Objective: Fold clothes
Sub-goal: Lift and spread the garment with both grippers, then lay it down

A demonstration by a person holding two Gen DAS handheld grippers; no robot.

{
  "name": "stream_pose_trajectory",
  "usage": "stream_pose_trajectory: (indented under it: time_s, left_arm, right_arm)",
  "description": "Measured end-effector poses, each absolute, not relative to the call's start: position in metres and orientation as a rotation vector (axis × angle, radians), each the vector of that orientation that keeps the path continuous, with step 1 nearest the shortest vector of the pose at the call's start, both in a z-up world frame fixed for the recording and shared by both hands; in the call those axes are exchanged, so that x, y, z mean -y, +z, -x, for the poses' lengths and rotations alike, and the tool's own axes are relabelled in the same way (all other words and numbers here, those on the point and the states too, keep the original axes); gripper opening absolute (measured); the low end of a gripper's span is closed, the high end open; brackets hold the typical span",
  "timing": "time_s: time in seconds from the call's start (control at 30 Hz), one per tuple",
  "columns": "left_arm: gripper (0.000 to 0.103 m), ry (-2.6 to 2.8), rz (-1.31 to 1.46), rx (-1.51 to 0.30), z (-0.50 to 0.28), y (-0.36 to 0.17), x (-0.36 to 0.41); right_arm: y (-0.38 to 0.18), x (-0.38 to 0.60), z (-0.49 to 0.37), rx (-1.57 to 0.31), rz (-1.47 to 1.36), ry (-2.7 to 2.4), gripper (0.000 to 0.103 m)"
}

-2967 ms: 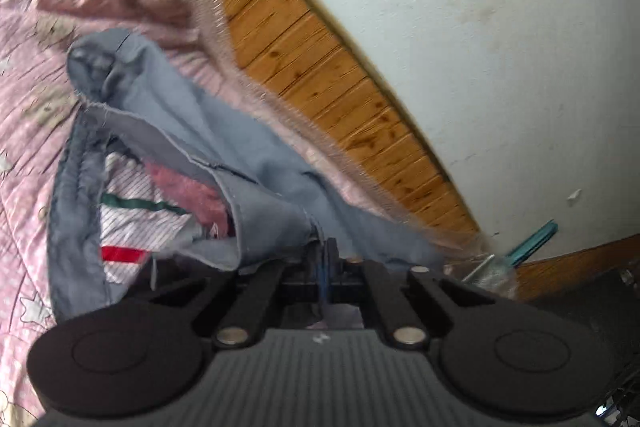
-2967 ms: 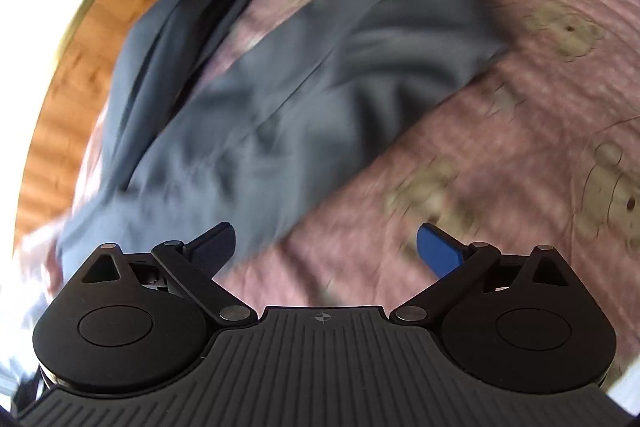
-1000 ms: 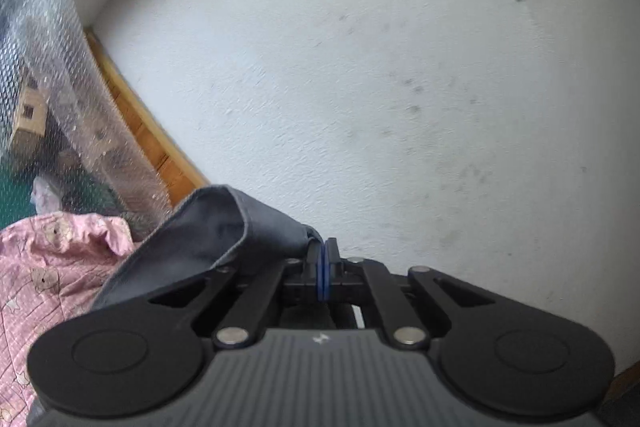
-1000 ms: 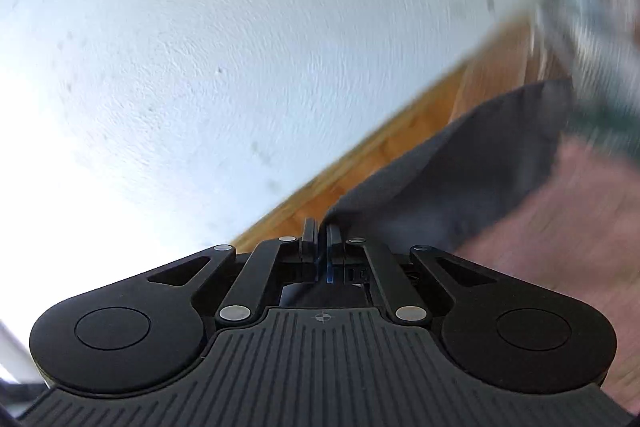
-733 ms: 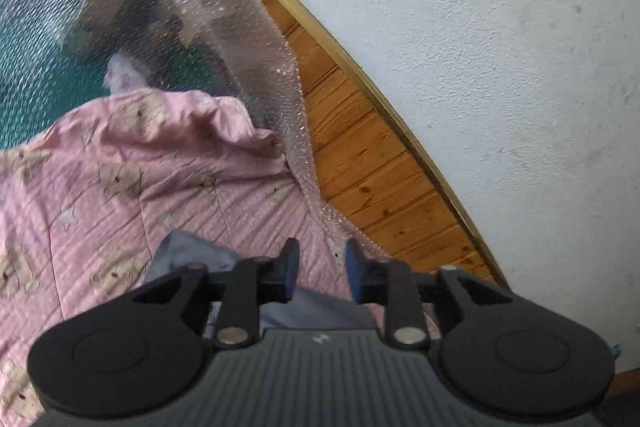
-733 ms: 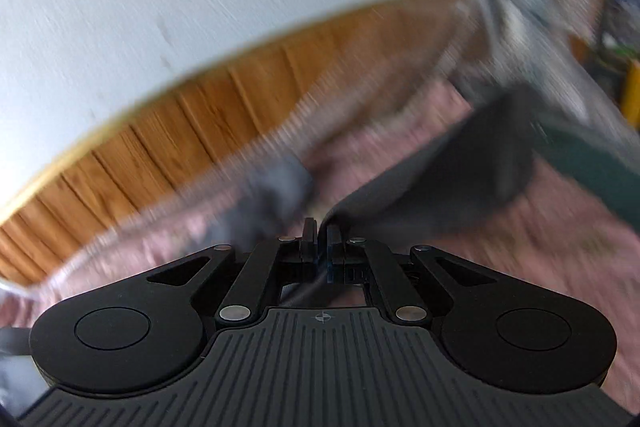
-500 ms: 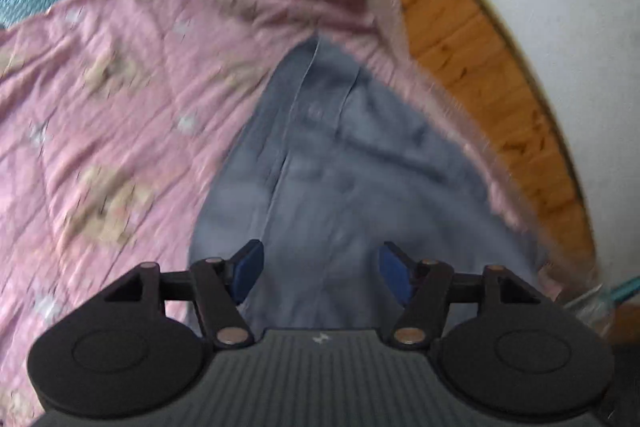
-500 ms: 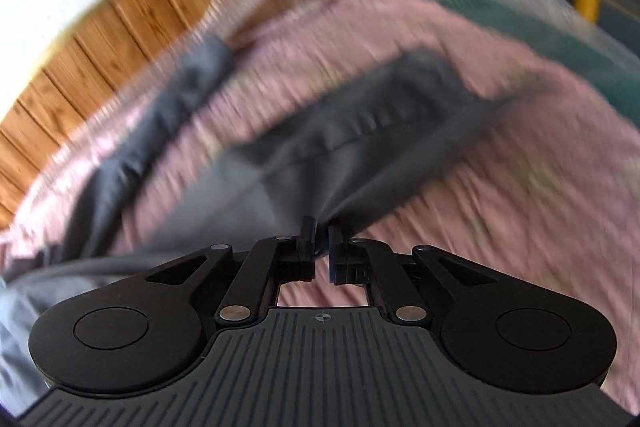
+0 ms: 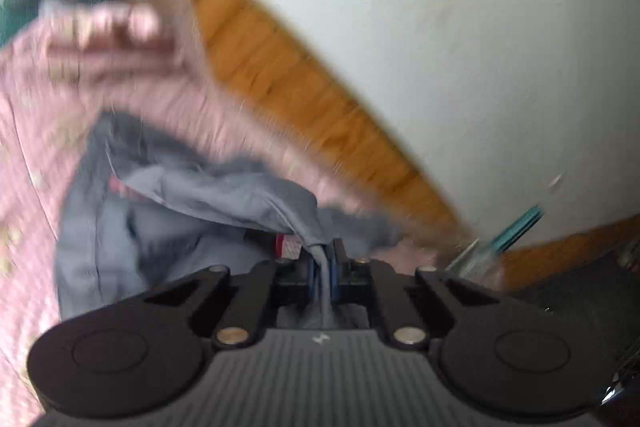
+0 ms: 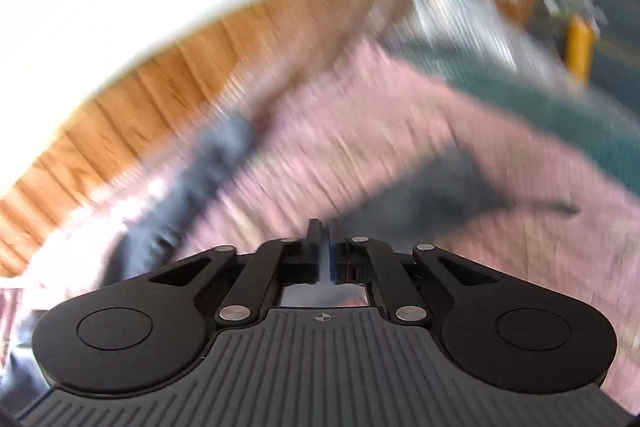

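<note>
Both views are smeared by motion, the right wrist view most of all, so seams, prints and edges of cloth are hard to make out, and each black gripper body hides the bottom third of its frame. In the left wrist view the left gripper (image 9: 323, 277) has its blue pads pressed together on a fold of the grey garment (image 9: 208, 203), which rises from between them and spreads into the centre and left of the frame; a red and white label (image 9: 287, 246) shows just left of the pinch. Half a second ago these fingers stood wide apart above the flat cloth; now they have pinched it. In the right wrist view the right gripper (image 10: 325, 247) has its fingers drawn close with only a thin slit between them, and grey cloth shows just behind them, as it was half a second ago, though blur hides whether the cloth is truly gripped. Beyond, the garment lies in two dark bands (image 10: 432, 187) across the pink blanket (image 10: 340, 131). Farther off run the wooden panelling (image 9: 304, 75) and the white wall (image 9: 460, 27), with a teal stick (image 9: 518, 223) at the right edge of the left wrist view.
</note>
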State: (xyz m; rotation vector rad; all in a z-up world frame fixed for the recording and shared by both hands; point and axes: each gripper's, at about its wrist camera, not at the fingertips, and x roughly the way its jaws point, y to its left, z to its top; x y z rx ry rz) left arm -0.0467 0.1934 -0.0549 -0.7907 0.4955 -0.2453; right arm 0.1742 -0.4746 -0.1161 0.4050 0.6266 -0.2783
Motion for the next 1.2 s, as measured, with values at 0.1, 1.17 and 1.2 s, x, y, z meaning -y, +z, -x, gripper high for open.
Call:
stream_pose_trajectory:
  time_s: [0.1, 1.17, 1.2]
  left_arm:
    - [0.007, -0.088, 0.766, -0.525, 0.081, -0.060, -0.259]
    - [0.024, -0.042, 0.787, -0.917, 0.062, -0.169, -0.226]
    - [0.021, -0.064, 0.772, -0.937, 0.061, -0.172, -0.220]
  right_arm:
    - [-0.099, 0.462, -0.170, -0.632, -0.308, -0.192, 0.009]
    - [-0.094, 0.569, -0.106, -0.439, -0.607, -0.332, 0.000]
    - [-0.081, 0.575, -0.116, -0.457, -0.538, -0.381, 0.000]
